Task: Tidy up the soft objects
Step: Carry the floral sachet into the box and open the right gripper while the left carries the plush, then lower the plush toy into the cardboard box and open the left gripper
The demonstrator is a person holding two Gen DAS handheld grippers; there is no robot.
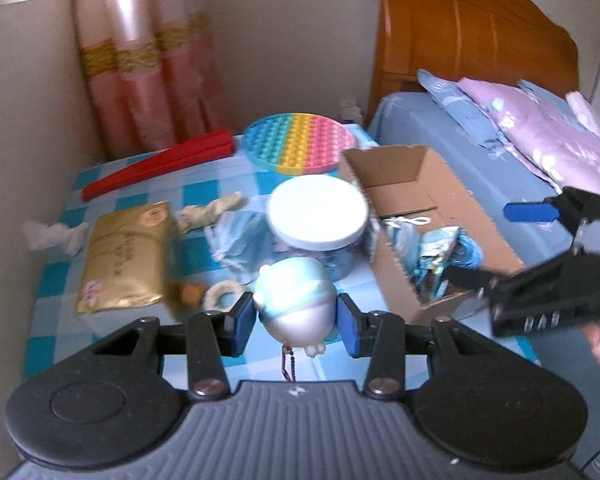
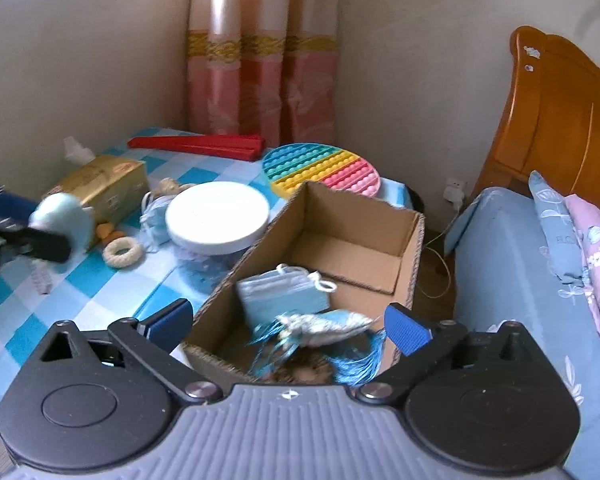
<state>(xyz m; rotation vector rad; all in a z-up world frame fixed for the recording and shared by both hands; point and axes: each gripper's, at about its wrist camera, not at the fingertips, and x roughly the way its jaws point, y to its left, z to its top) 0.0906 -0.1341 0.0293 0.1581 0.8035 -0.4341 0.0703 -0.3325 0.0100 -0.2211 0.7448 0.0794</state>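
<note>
Blue checked table (image 1: pixel 148 184) beside bed (image 1: pixel 440 136), pink curtain (image 1: pixel 140 60) behind. Open cardboard box (image 2: pixel 414 240) at table's bed-side edge. Left gripper (image 1: pixel 296 316) clamped on pale blue plush toy (image 1: pixel 296 300), upright, lifted over near edge, cord dangling. Right gripper (image 2: pixel 288 328) spread wide over box, holding nothing.

Table beside the bed

An open cardboard box (image 2: pixel 352 248) stood right of the white-lidded round jar (image 2: pixel 218 216) on the checked-cloth table (image 2: pixel 80 292), bed (image 2: pixel 512 264) further right.
</note>
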